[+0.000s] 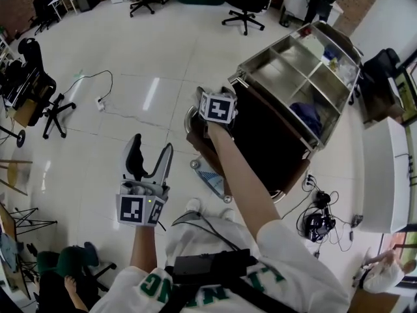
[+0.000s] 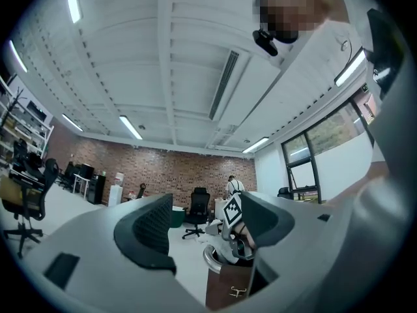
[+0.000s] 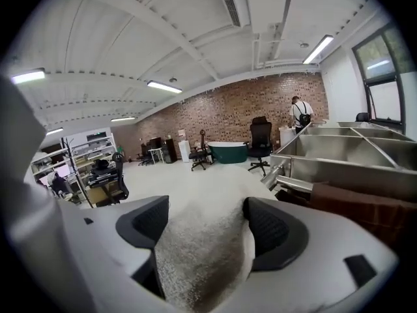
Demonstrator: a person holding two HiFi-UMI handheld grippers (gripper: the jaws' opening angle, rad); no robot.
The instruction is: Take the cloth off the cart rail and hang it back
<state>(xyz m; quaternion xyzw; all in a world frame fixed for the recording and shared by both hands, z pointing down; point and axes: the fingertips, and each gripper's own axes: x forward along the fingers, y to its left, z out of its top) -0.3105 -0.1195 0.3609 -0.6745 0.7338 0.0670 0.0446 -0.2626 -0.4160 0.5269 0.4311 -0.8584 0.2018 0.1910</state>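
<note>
Two grippers are up. My left gripper (image 1: 151, 150) has its jaws apart and holds nothing. My right gripper (image 3: 207, 217) gapes slack around the cloth (image 3: 205, 259) by the cart rail (image 3: 277, 176). I judge rehanging nearly done, only backing off left. On the cart (image 1: 273, 47), one compartment holds something blue (image 1: 306, 116).

A large open-plan office or lab: a red brick wall (image 3: 260, 106), wheeled office chairs (image 1: 245, 5) on a pale glossy floor (image 1: 150, 64), ceiling strip lights (image 3: 164, 86), loaded shelving (image 3: 85, 152) and a stainless steel cart (image 1: 280, 107).
</note>
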